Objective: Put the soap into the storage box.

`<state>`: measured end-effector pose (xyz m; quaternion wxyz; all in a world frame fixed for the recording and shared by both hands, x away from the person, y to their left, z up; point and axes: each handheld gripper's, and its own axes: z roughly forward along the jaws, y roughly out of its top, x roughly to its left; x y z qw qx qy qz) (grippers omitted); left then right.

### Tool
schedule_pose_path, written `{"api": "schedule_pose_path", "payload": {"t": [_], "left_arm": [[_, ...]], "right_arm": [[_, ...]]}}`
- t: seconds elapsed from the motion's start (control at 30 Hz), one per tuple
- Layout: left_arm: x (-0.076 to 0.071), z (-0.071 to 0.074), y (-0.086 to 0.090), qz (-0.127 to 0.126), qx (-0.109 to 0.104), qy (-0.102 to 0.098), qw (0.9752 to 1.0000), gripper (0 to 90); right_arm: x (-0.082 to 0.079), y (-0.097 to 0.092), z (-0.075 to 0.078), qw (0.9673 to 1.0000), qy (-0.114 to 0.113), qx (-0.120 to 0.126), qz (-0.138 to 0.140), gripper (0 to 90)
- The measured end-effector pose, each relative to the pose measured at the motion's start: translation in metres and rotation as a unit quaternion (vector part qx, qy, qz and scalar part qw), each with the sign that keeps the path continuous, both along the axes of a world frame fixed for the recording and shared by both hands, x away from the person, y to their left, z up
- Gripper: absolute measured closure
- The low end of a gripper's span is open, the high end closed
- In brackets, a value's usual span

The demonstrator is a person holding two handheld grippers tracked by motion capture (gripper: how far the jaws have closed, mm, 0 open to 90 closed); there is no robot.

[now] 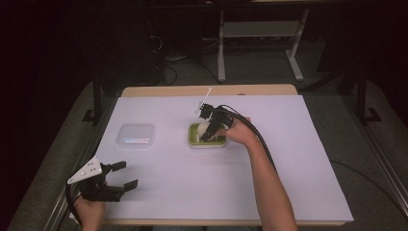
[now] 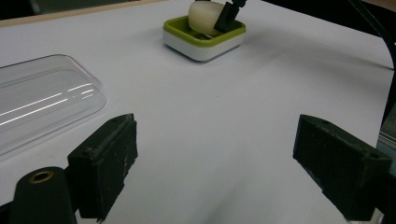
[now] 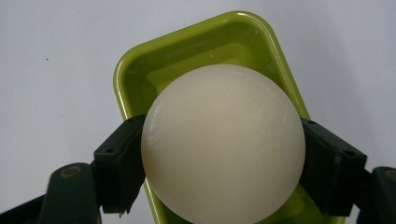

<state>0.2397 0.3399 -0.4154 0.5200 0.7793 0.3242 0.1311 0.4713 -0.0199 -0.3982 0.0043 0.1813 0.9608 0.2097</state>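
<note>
A cream-white rounded soap bar is held over a green-lined white dish; my right gripper is shut on it, one black jaw on each side. In the high view the right gripper reaches down into the dish at the table's middle. From the left gripper view, the soap stands in the dish far ahead. My left gripper rests near the front left corner, open, with nothing between its jaws.
A clear plastic lid lies flat on the white sheet left of the dish, and shows as the lid at the left of the left gripper view. White paper covers the wooden table. Cables trail from the right gripper along the forearm.
</note>
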Motion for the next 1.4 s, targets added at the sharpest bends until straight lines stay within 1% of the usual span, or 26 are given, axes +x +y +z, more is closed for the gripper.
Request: {"api": "schedule_pose_path", "payload": {"t": [1.4], "left_arm": [[-0.0001, 0.0002, 0.0003, 0.001, 0.0, -0.001, 1.0, 13.1]], "right_arm": [[0.0007, 0.0006, -0.0014, 1.0, 0.0, -0.006, -0.004, 23.0]]}}
